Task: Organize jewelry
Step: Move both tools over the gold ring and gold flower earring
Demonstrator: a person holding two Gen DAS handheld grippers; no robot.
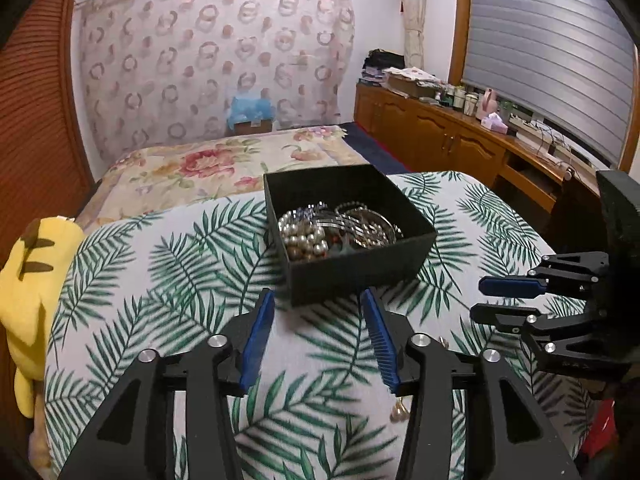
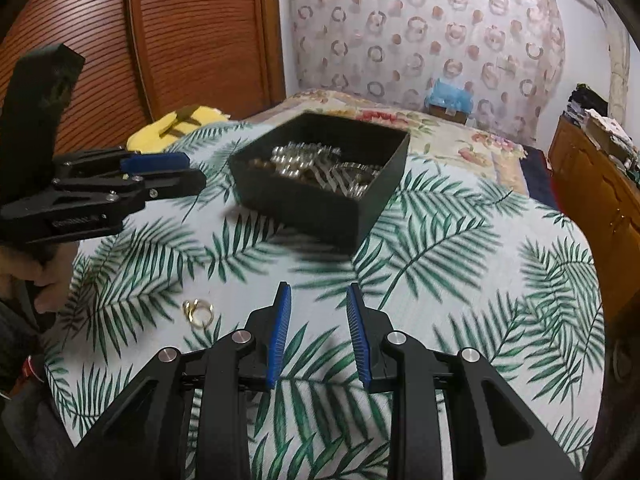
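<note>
Both the left gripper (image 1: 318,300) and right gripper (image 2: 316,294) are hovering with jaws parted, holding nothing. Ahead, the black box (image 1: 362,266) of jewelry (image 1: 334,230) is sitting on the leaf-print desk (image 2: 480,264); gold rings (image 2: 198,312) are lying loose nearby.

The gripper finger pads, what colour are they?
Blue, ribbed pads on black arms; clearest in the right wrist view.

A palm-leaf tablecloth (image 1: 168,280) covers the table. A yellow plush toy (image 1: 28,280) lies at its left edge. Behind stands a bed with a floral bedspread (image 1: 208,168), a ring-patterned curtain (image 1: 208,52), and a cluttered wooden cabinet (image 1: 440,132) under grey blinds (image 1: 548,48).
</note>
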